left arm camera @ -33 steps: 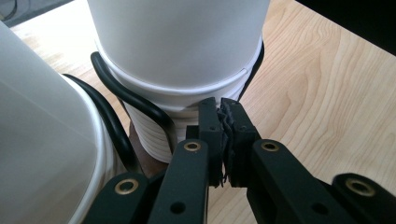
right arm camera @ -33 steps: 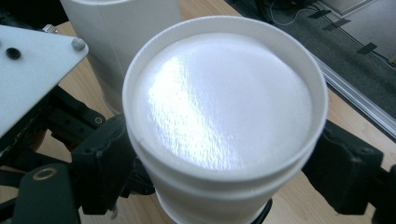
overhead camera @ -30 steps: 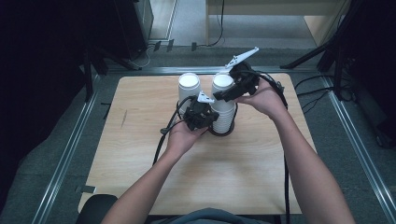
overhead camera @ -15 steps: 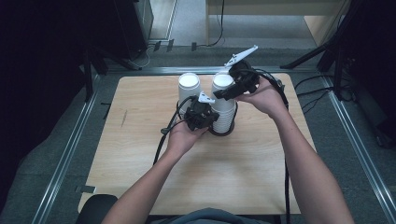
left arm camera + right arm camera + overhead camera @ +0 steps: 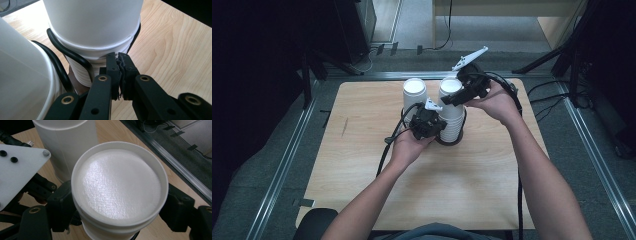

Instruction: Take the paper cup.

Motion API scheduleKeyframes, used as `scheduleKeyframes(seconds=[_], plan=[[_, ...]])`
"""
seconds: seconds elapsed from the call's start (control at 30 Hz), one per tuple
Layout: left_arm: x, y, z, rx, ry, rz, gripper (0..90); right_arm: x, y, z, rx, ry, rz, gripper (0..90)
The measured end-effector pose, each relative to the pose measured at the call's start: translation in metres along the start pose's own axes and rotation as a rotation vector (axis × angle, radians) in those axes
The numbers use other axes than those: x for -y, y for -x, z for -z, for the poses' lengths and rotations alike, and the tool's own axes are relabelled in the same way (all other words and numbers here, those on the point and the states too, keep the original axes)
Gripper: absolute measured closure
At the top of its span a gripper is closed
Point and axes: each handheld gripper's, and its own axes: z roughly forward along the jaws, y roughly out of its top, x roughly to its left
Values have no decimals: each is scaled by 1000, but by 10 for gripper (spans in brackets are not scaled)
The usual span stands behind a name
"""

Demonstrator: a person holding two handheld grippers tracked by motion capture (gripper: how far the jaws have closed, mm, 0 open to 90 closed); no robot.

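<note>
The right-hand stack of white cups [image 5: 452, 112] stands near the far middle of the bench [image 5: 362, 200], and everything else is told from it. A second stack of cups [image 5: 414, 92] stands just beside it on its left, close but apart at the rims. A black cable [image 5: 67, 53] loops round the foot of the right-hand stack and shows in the left gripper view curving past its lower rims.

The right gripper [image 5: 451, 98] sits at the top of the right-hand stack, coming in from its right side. In the right gripper view the topmost cup [image 5: 117, 187] lies between the two black fingers [image 5: 60, 205], one on each side of its wall just under the rim, mouth up. The fingers have just been closing on it and now stand about as wide as the cup; whether the pads already press on the wall cannot be told, though they look to be touching or all but touching it.

The left gripper [image 5: 439, 127] is at the near left side of the same stack, low down by the nested rims. In the left gripper view its fingers [image 5: 111, 67] are shut together with nothing between them, the tips right against the lower rims of the stack, beside the cable
</note>
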Motion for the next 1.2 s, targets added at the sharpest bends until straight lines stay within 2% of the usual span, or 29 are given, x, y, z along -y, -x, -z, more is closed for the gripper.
scheduleKeyframes(seconds=[0.2, 0.43, 0.53, 0.77, 1.2], plan=[[0, 0, 0, 0, -1, -1, 874, -2, 0, 0, 0, -10, 6, 227], [0, 1, 0, 0, 0, 1, 869, -5, -1, -2, 10, 9, -43, 216], [0, 1, 0, -4, 1, -1, 872, -7, -2, -4, 22, 13, -44, 231], [0, 2, -1, -21, -1, -13, 887, -10, -4, -3, 25, -1, -12, 247], [-1, 2, -1, -15, -2, -9, 888, -12, -3, -3, 5, -21, 33, 251]])
